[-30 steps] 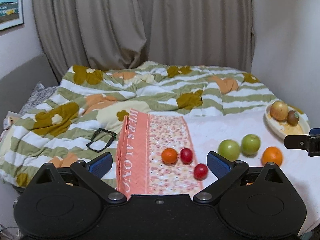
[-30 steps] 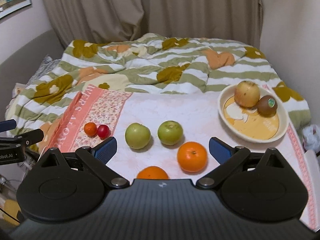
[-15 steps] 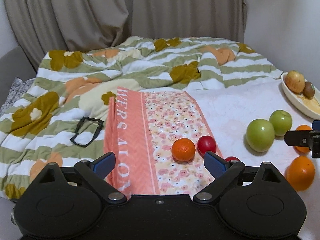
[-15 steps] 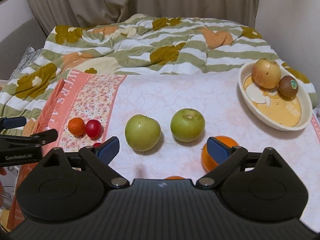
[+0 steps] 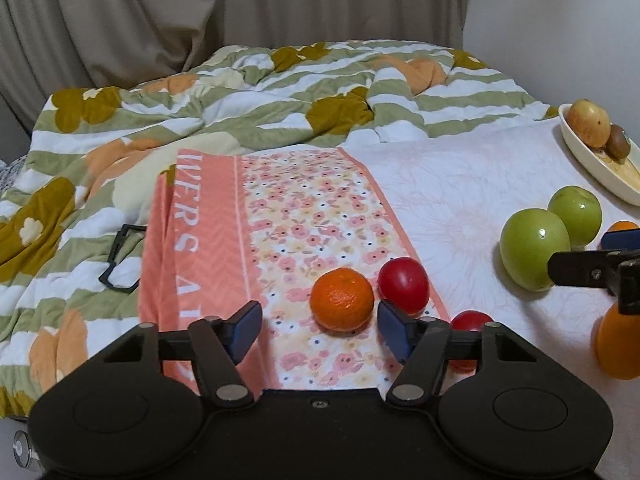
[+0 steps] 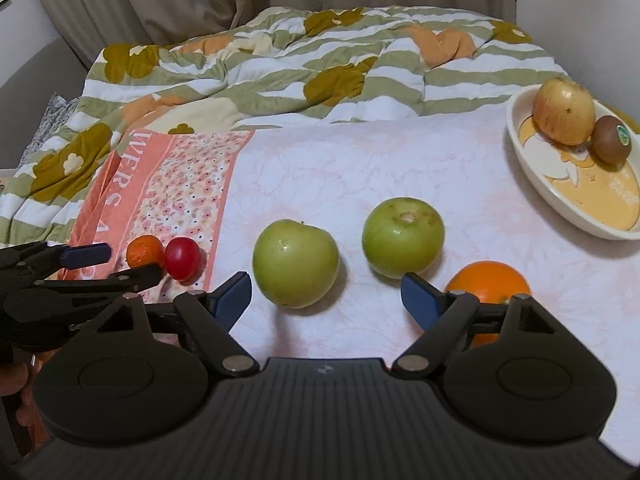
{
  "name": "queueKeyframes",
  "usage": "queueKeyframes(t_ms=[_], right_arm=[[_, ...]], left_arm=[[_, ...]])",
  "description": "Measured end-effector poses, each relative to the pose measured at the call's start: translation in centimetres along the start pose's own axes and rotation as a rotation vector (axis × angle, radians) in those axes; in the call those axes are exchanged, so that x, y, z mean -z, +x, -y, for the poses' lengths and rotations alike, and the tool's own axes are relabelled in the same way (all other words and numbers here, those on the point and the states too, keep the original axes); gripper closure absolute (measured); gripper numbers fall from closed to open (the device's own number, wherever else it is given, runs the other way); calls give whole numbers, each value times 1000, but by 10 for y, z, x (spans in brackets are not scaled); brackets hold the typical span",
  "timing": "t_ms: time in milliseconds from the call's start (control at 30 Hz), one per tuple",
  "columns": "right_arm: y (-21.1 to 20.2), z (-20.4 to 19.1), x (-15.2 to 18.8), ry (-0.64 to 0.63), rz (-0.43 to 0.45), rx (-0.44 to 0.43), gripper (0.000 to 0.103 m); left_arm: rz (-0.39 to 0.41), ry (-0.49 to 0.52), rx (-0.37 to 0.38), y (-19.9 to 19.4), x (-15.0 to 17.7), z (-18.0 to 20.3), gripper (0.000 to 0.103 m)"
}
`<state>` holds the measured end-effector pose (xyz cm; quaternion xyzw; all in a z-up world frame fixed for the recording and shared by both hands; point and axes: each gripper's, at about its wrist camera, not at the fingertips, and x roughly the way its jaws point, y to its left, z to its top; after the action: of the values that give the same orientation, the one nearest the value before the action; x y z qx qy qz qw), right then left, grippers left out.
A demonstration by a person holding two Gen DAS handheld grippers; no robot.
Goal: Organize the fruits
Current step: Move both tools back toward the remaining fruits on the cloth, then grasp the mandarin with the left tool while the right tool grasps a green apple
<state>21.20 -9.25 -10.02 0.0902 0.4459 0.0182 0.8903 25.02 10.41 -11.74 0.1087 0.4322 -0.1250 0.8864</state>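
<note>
Two green apples (image 6: 295, 263) (image 6: 403, 237), two oranges (image 5: 618, 342), one mandarin (image 5: 342, 298) and two red fruits (image 5: 403, 285) lie on the bed. The bowl (image 6: 532, 176) holds one apple (image 6: 564, 111) and one kiwi (image 6: 611, 139). The left gripper (image 5: 317, 330) and the right gripper (image 6: 326, 295) both have fingers apart, holding nothing.

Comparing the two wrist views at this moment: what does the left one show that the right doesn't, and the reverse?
Only the left wrist view shows the black frame-like object on the quilt and a second small red fruit behind the open left gripper.

Only the right wrist view shows the bowl's printed inside and the kiwi's sticker, with the open right gripper low before the nearer green apple.

Both show the mandarin, a red fruit, two green apples, oranges and the floral cloth.
</note>
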Motion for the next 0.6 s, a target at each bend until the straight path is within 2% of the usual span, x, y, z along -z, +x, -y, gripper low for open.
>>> queueKeyframes(t_ms=[67, 133, 300, 467, 600], right_arm=[[3, -2, 0, -3, -5, -7, 7], [7, -4, -1, -7, -11, -12, 9], [16, -8, -3, -15, -24, -24, 12], [22, -10, -5, -22, -35, -28, 16], [28, -12, -7, -23, -44, -29, 24]], left_arm=[[4, -2, 8, 1, -2, 1, 38], [2, 2, 17, 3, -3, 1, 47], [3, 10, 57, 6, -5, 2, 63], [7, 24, 55, 6, -4, 6, 63], [4, 14, 59, 6, -5, 4, 64]])
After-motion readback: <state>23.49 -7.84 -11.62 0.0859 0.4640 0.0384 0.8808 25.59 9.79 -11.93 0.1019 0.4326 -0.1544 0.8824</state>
